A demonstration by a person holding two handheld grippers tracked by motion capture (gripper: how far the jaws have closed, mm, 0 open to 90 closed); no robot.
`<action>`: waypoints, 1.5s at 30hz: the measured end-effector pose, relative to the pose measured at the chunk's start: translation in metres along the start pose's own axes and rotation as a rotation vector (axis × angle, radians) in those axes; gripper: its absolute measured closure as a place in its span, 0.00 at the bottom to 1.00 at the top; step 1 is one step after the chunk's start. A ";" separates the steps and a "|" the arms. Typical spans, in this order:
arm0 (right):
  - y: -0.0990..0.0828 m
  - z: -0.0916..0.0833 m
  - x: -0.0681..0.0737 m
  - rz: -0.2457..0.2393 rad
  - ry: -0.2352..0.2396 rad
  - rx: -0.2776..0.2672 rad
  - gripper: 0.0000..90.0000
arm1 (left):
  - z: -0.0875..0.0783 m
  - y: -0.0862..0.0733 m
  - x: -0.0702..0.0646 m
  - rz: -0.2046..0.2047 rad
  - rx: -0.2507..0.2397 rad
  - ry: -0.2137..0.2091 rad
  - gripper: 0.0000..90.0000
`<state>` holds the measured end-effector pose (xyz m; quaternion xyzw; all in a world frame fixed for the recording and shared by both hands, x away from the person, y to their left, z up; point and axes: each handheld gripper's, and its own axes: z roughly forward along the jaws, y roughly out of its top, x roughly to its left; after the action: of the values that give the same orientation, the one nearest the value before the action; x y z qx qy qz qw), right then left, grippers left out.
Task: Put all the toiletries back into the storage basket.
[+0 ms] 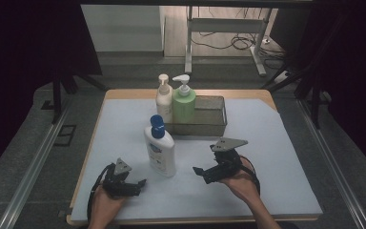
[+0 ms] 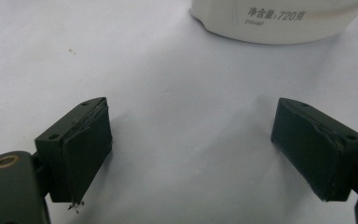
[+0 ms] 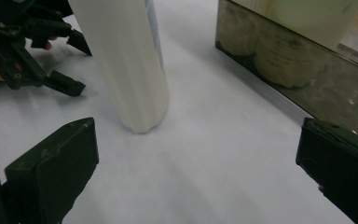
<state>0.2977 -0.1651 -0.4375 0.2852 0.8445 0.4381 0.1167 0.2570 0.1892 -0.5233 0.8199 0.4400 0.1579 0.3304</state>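
Three bottles: one blue-capped bottle (image 1: 160, 148) standing on the bench (image 1: 276, 167), two pump bottles (image 1: 176, 99) by one metal tray (image 1: 209, 125). My left gripper (image 1: 140, 182) and right gripper (image 1: 196, 170): jaws spread, holding nothing.

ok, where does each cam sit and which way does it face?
High view: above the person's side, looking forward and down on the table; both forearms, left gripper and right gripper show.
Left gripper view: rides the left gripper, facing the white bottle; its two open jaws show.
Right gripper view: rides the right gripper, facing that bottle and the tray; own jaws, plus the left gripper.
Shared: all three see the white bottle.
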 end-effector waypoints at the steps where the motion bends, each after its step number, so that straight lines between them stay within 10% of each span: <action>1: 0.002 0.001 0.001 -0.001 0.006 -0.003 0.00 | 0.000 0.000 0.000 0.000 0.000 0.000 0.14; 25: 0.043 0.038 0.031 -0.037 0.084 -0.009 0.00 | 0.000 0.000 0.000 0.000 0.002 -0.001 0.13; 45: 0.066 0.070 0.052 -0.064 0.032 -0.034 0.09 | 0.000 0.000 0.000 -0.001 0.000 0.000 0.14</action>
<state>0.3123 -0.0580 -0.4222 0.2490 0.8473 0.4529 0.1221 0.2570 0.1891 -0.5233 0.8198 0.4402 0.1577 0.3305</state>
